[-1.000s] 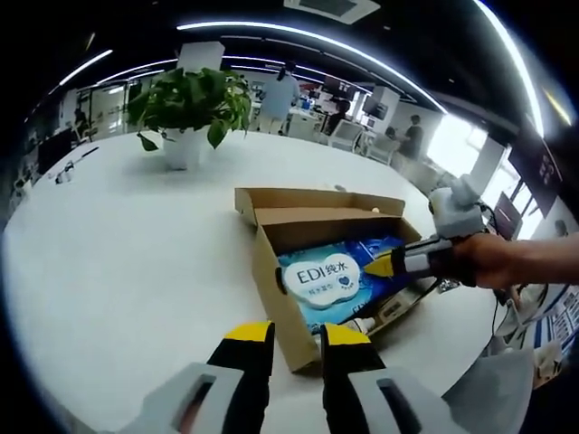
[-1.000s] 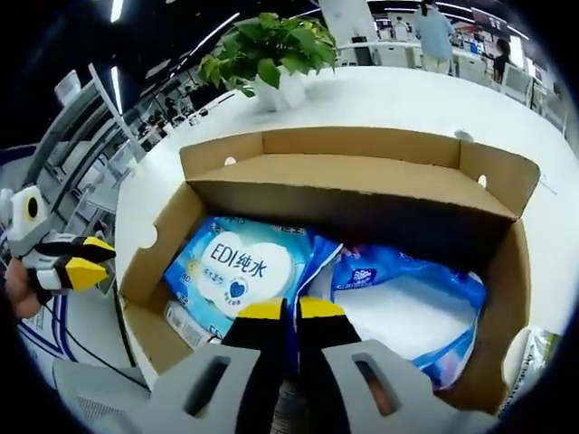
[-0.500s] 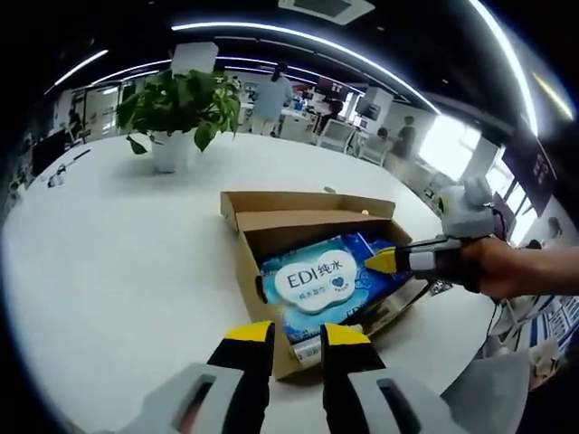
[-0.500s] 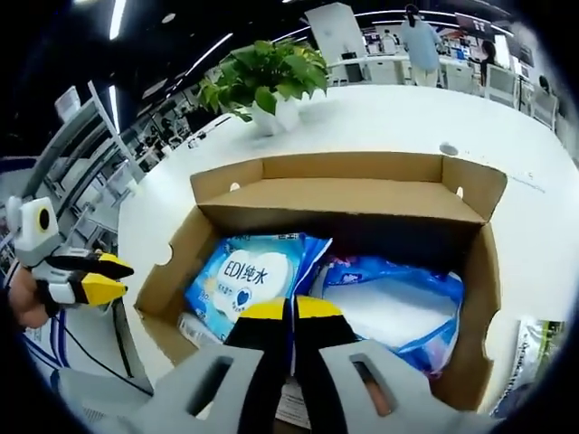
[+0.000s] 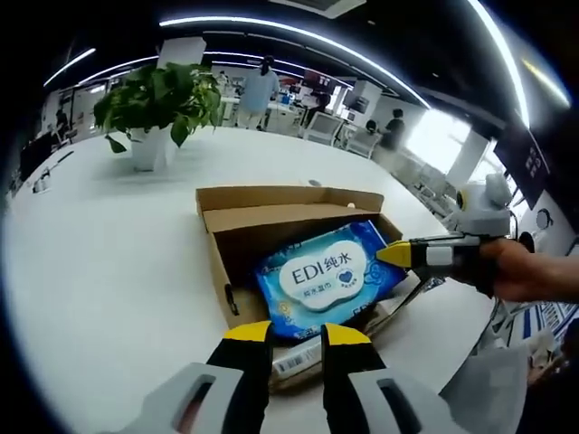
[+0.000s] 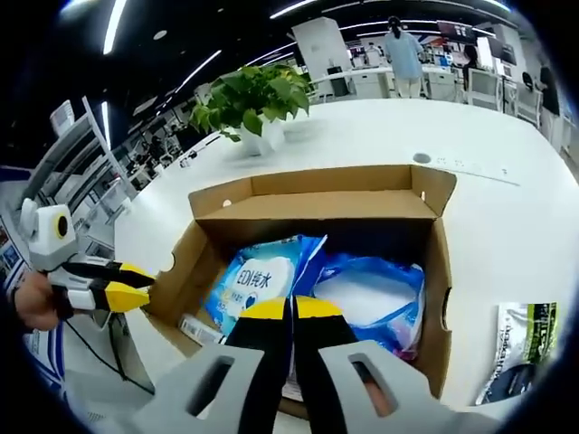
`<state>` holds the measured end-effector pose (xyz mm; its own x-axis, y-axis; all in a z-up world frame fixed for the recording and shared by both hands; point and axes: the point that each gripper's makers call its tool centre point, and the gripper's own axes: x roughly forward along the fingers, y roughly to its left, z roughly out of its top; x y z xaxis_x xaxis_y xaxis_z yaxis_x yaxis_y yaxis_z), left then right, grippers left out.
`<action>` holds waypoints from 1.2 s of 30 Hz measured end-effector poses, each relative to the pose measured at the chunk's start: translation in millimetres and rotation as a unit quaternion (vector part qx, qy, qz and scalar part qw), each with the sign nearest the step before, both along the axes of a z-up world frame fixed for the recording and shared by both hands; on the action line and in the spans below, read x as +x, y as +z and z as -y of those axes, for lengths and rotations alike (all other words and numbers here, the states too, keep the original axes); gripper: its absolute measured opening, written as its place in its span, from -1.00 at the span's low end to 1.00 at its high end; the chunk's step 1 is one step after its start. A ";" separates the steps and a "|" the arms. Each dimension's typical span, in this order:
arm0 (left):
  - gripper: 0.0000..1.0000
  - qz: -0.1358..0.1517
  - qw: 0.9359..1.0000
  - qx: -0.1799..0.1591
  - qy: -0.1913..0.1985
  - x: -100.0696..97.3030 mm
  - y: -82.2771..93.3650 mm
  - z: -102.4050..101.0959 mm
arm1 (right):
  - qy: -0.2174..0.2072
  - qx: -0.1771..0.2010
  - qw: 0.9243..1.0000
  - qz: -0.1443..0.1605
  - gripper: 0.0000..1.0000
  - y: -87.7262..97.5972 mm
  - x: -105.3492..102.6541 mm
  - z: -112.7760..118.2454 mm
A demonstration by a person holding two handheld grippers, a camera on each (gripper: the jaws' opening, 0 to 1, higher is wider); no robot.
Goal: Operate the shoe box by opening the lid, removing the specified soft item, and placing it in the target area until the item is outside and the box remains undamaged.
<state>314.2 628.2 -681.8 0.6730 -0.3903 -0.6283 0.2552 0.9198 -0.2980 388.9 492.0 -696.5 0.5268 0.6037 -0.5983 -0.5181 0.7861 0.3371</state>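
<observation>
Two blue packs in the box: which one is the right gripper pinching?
The wet-wipe pack with the white EDI label, tilted up on the plant side. The right gripper is shut on its edge; the other blue pack lies flat beside it.

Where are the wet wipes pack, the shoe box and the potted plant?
wet wipes pack (image 5: 326,276): left gripper view, on its white label.
shoe box (image 6: 312,207): right gripper view, on the open lid's inner face.
potted plant (image 6: 256,95): right gripper view, on the leaves.
</observation>
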 end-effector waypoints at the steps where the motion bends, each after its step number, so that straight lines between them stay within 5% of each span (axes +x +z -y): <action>1: -0.59 -0.001 1.000 0.002 -0.004 2.1 -1.2 1.2 | -0.002 0.000 1.000 0.001 -1.00 0.3 -0.5 2.4; 16: -0.57 -0.034 0.998 0.004 -0.045 35.3 -21.2 20.6 | -0.033 0.009 0.999 0.005 -1.00 8.1 -1.6 25.5; 21: -0.58 -0.035 0.997 0.038 -0.060 44.4 -28.0 21.7 | -0.041 0.010 0.999 0.002 -1.00 5.8 0.2 32.7; 36: -0.57 -0.097 0.992 0.031 -0.079 55.2 -50.9 45.5 | -0.056 0.016 0.998 -0.010 -1.00 -3.0 0.1 45.4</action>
<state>369.3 582.7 -732.7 0.4706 -0.4390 -0.7654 0.3419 0.8904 -0.3005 389.1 446.6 -699.5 0.5799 0.5610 -0.5908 -0.4198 0.8272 0.3734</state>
